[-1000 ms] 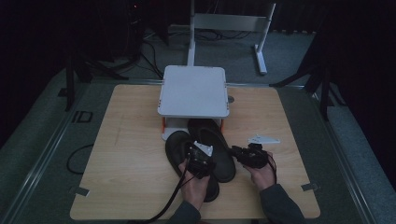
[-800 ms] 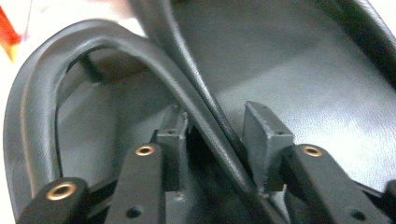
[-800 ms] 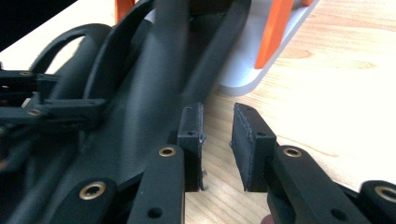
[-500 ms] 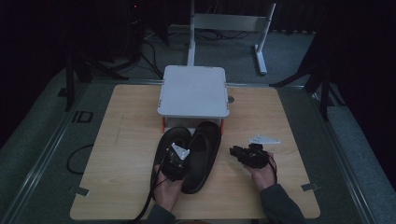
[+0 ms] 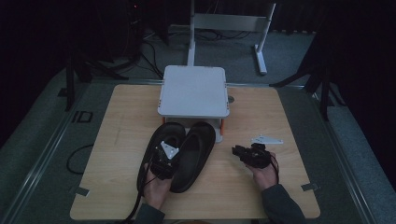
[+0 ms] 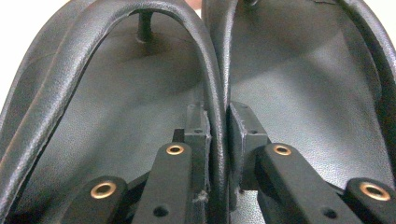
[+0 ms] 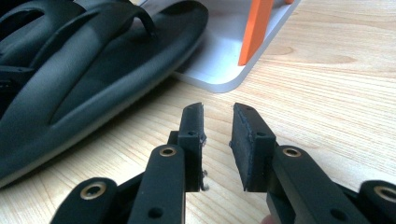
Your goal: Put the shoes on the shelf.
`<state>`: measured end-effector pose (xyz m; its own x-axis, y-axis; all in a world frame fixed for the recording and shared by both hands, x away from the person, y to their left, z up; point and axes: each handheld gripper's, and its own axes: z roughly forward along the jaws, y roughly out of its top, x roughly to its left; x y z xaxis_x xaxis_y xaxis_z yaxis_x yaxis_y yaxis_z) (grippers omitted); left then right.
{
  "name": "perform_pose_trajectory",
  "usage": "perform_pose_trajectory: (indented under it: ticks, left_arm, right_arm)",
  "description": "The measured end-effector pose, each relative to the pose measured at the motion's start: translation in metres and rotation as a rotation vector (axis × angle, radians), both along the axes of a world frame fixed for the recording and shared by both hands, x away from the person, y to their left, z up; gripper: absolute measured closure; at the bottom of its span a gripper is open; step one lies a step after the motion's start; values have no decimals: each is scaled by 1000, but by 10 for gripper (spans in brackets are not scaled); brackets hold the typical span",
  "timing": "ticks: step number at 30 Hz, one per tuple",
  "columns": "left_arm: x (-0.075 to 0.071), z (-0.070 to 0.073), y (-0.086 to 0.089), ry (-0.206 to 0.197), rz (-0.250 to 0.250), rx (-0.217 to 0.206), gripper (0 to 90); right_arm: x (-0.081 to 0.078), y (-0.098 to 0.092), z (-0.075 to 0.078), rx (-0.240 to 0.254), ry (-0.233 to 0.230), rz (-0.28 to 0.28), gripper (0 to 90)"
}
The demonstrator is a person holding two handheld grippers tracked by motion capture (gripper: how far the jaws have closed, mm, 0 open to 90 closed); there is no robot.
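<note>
left gripper [image 5: 164,157]: jaws having just closed, now pinching the strap [image 6: 215,116] of the left sandal [image 5: 159,149] | sandal having slid left since earlier | right gripper [image 7: 217,121]: resting with jaws slightly parted, holding nothing | judging: grip secured, sandal ready for carrying

My left gripper [image 5: 164,158] sits over the two black sandals [image 5: 196,154], which lie side by side on the table [image 5: 116,140] just before the white stand [image 5: 194,91]. My right gripper [image 5: 245,154] rests apart on bare wood, near a small white plate [image 5: 266,139].
</note>
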<state>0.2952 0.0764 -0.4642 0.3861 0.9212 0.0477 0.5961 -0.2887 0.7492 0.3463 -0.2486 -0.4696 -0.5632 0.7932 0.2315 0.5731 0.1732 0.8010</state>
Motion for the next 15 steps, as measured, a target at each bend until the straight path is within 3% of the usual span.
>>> perform_pose_trajectory:
  ticks: [7,15]
  left_arm:
    - [7,5,0,-9,23,-22,790]
    - [19,13,-14,-14,51,-55,790]
  right_arm:
    - [-1,-3,0,9,1,-14,739]
    - [-1,-3,0,7,0,-16,740]
